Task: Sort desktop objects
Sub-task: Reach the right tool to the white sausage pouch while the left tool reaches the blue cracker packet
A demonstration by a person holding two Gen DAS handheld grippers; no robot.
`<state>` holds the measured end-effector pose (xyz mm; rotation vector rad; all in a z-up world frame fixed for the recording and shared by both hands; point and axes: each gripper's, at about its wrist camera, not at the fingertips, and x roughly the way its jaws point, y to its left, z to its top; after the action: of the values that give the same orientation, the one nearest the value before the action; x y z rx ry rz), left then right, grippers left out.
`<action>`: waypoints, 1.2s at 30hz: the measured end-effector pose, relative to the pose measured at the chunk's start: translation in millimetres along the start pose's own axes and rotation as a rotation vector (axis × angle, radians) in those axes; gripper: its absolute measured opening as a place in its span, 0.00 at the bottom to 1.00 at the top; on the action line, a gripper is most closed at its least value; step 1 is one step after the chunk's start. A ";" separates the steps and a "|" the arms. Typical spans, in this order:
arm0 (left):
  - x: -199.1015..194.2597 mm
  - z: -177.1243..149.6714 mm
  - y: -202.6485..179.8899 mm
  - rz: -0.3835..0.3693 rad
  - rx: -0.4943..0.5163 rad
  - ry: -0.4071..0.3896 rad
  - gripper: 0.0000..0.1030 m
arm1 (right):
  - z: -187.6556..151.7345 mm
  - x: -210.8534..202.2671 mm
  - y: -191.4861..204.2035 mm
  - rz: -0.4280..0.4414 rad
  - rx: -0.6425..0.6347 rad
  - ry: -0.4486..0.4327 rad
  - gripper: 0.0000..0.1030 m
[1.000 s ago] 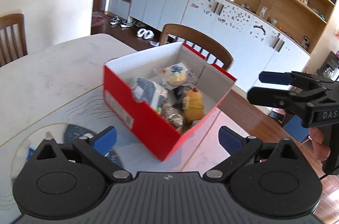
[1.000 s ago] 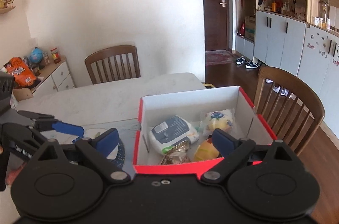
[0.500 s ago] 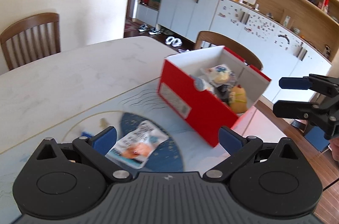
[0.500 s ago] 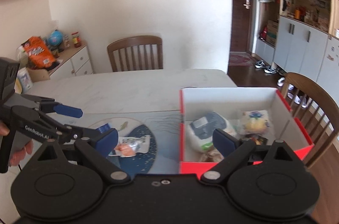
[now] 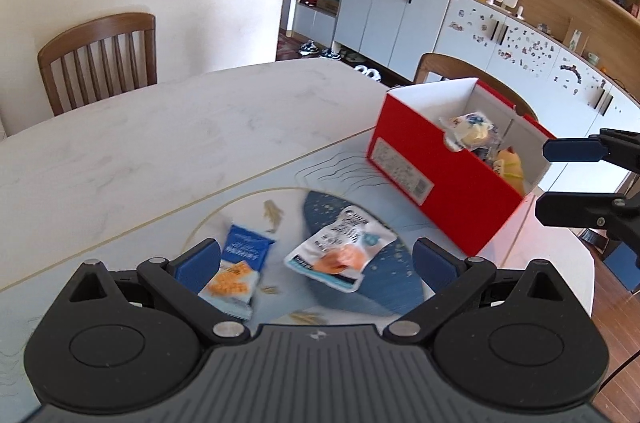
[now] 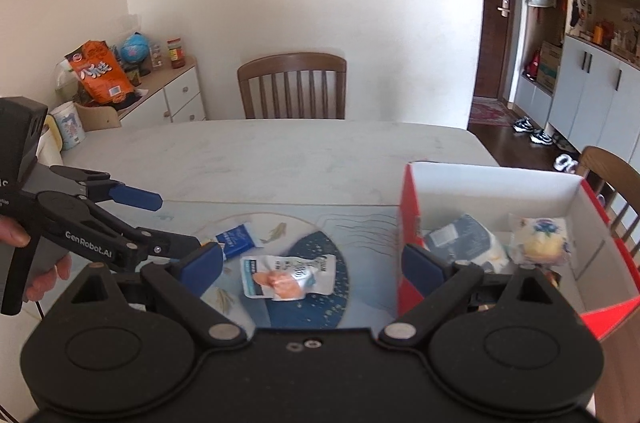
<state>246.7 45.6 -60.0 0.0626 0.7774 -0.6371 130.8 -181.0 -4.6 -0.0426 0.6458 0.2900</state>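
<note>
A white snack pouch with an orange piece point(image 5: 342, 251) point(image 6: 288, 275) lies on the blue placemat pattern. A small blue cracker packet point(image 5: 236, 271) point(image 6: 236, 238) lies left of it. A red box point(image 5: 444, 183) point(image 6: 408, 223) with white inside stands at the right and holds several packets and a yellow toy point(image 5: 510, 165). My left gripper point(image 5: 316, 259) point(image 6: 160, 223) is open and empty above the two packets. My right gripper point(image 6: 312, 263) point(image 5: 560, 179) is open and empty, beside the box.
The marble table point(image 5: 140, 143) has a printed mat point(image 6: 360, 223) at its near side. Wooden chairs point(image 5: 100, 59) point(image 6: 294, 85) stand behind the table and another chair point(image 5: 452, 71) behind the box. A sideboard with an orange bag point(image 6: 100, 71) stands at the left wall.
Both grippers have swung left, away from the box. The two packets on the mat have come into view below them. Both stay open and empty.
</note>
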 end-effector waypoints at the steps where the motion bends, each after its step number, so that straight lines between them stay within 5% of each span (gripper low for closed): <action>1: 0.9 -0.8 3.4 -0.001 -0.004 0.003 1.00 | 0.0 3.1 2.4 0.001 -0.007 0.002 0.94; 36: 65.8 -16.9 43.7 0.028 0.054 0.075 1.00 | -24.3 153.4 6.2 -0.020 0.011 0.219 0.94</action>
<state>295.7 52.1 -123.9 0.1468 0.8306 -0.6321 231.3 -139.3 -115.6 -0.0708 0.8635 0.2649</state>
